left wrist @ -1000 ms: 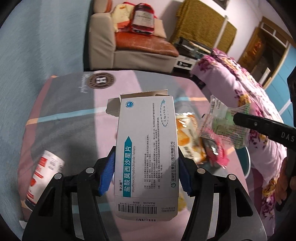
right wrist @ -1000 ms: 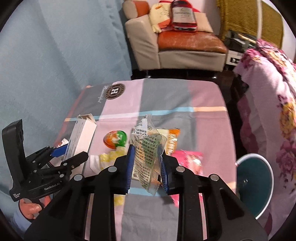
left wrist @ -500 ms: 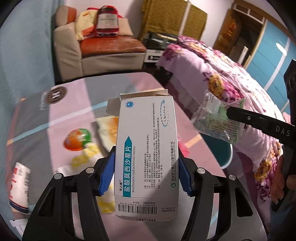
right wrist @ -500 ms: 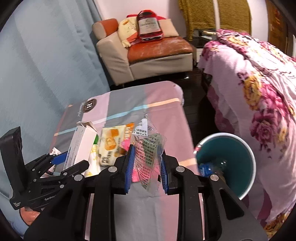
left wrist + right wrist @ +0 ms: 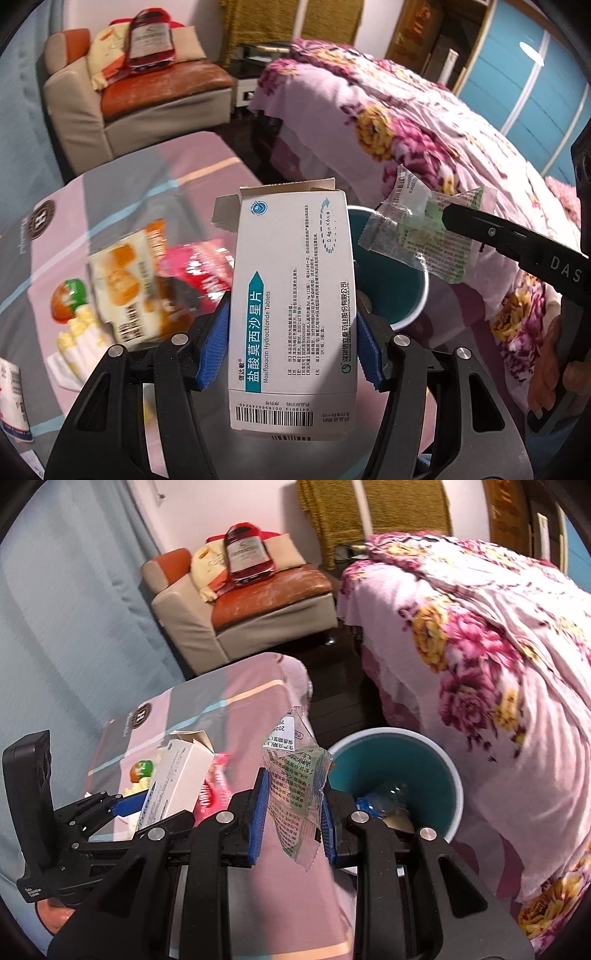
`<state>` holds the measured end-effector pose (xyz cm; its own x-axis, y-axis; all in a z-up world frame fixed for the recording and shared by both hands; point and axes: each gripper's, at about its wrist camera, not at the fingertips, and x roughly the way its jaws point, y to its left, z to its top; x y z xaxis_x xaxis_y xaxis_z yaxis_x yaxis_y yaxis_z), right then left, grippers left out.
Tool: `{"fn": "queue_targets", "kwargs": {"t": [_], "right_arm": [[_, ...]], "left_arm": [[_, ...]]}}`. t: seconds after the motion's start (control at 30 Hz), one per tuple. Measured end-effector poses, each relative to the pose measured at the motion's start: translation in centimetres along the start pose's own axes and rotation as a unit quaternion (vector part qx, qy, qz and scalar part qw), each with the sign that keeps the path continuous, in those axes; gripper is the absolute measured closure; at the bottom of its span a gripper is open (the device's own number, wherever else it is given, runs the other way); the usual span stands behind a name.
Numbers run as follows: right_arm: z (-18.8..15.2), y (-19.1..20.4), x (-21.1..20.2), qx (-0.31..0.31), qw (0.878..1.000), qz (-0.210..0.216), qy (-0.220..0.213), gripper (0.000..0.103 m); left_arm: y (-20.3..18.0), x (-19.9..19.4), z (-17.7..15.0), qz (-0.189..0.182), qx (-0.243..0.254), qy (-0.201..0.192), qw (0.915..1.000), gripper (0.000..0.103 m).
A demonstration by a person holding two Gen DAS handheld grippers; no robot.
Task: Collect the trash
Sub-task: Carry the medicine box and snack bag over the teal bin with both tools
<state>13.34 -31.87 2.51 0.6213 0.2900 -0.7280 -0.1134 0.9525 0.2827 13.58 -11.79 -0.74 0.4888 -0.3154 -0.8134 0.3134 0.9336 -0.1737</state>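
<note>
While both grippers are loaded, nothing's in the bin point(image 5: 452, 775) yet. Left gripper point(image 5: 291, 350) has its jaws clamped on the pill box point(image 5: 291, 314), dead center of its view, held by the long sides. Looks light and stiff-ish but open-topped, so it'd crush if squeezed hard. Right gripper point(image 5: 291, 812) pinches a clear wrapper point(image 5: 295, 794) mid-frame: flimsy, crinkly, probably slippery, best held mid-body. Bin sits right of center, just beyond.

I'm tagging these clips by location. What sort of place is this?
Most likely a bedroom in a home: a bed with a floral cover, an armchair by the wall, and a small cloth-covered table with a teal trash bin beside it.
</note>
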Motion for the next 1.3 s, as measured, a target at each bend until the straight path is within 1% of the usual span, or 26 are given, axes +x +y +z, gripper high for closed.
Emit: {"fn": "queue_targets", "kwargs": {"t": [0.23, 0.33, 0.53, 0.73, 1.13, 1.3], "right_arm": [[-0.2, -4.7, -0.6, 0.039, 0.999, -0.014, -0.013, 0.079], [-0.4, -6.5, -0.4, 0.054, 0.998, -0.019, -0.011, 0.079], [-0.6, -8.9, 0.3, 0.069, 0.997, -0.029, -0.001, 0.079], [-0.5, -10.4, 1.0, 0.076, 0.996, -0.039, 0.006, 0.079], [-0.4, -11.9, 2.3, 0.083, 0.995, -0.056, 0.020, 0.079], [-0.3, -12.1, 2.6, 0.085, 0.994, -0.059, 0.023, 0.079]], "left_arm": [[-3.3, 2.8, 1.1, -0.007, 0.027, 0.024, 0.9993, 0.042], [-4.3, 4.0, 1.5, -0.011, 0.037, 0.034, 0.9987, 0.042], [-6.3, 6.8, 2.0, -0.020, 0.051, 0.054, 0.9971, 0.042], [-7.4, 8.6, 2.7, -0.023, 0.061, 0.063, 0.9959, 0.042], [-8.2, 11.3, 3.6, -0.038, 0.064, 0.081, 0.9940, 0.042], [-8.4, 11.6, 3.7, -0.041, 0.066, 0.081, 0.9937, 0.039]]}}
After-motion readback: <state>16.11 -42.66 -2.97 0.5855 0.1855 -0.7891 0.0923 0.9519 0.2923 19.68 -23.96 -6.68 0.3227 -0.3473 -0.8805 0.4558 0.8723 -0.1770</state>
